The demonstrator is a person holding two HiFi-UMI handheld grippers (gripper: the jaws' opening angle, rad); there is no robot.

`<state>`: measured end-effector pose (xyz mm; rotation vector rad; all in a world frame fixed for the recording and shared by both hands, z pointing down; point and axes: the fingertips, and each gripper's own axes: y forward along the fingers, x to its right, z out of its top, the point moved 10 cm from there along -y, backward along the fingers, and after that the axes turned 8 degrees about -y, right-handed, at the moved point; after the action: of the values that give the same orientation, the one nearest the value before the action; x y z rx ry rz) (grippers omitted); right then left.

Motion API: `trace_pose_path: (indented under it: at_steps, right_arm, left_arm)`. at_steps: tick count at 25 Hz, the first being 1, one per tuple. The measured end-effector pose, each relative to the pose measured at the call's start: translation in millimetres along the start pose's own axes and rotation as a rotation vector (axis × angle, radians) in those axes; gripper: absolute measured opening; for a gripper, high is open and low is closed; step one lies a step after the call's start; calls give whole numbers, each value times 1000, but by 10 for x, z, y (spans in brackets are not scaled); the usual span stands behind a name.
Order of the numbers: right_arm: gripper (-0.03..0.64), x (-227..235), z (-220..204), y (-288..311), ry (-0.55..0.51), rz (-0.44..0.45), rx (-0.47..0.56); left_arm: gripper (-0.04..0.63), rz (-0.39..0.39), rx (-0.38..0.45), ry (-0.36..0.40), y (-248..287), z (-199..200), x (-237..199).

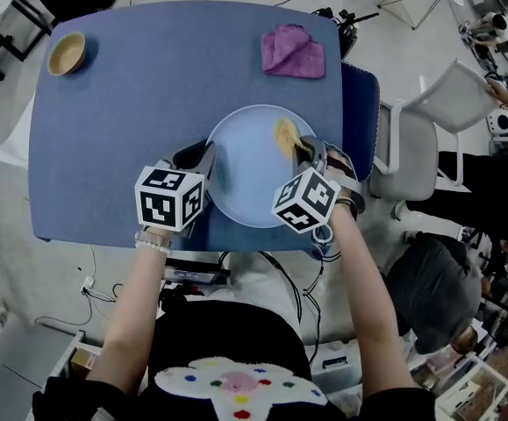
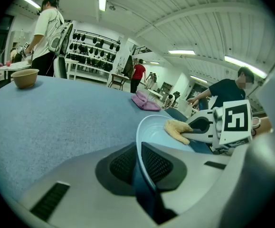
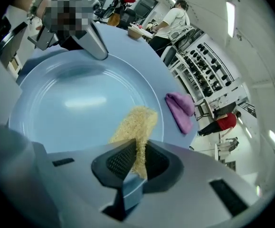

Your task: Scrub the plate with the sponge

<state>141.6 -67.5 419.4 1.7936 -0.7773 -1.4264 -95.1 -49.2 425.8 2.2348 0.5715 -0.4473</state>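
A pale blue plate (image 1: 245, 169) lies near the front edge of the blue table (image 1: 139, 112). My left gripper (image 1: 203, 167) is shut on the plate's left rim (image 2: 142, 141), which stands between its dark pads. My right gripper (image 1: 304, 152) is shut on a thin yellow sponge (image 1: 286, 135), which lies flat on the plate's right part. In the right gripper view the sponge (image 3: 136, 125) runs from between the pads out onto the plate (image 3: 75, 103). The left gripper view shows the sponge (image 2: 177, 128) and the right gripper (image 2: 199, 129) across the plate.
A purple cloth (image 1: 292, 51) lies at the table's far right. A small tan bowl (image 1: 66, 53) stands at the far left corner. A white chair (image 1: 429, 130) stands just right of the table. People stand further back in the room.
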Motion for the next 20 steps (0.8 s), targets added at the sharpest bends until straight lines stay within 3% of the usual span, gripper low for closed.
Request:
trace_pose_path:
  at_steps: [9, 20]
  right_arm:
    - [41, -182, -80, -136, -32, 8, -55]
    - [41, -554, -98, -444, -22, 106, -82]
  left_arm:
    - [43, -4, -1, -2, -2, -3, -16]
    - [43, -3, -2, -1, -6, -4, -15]
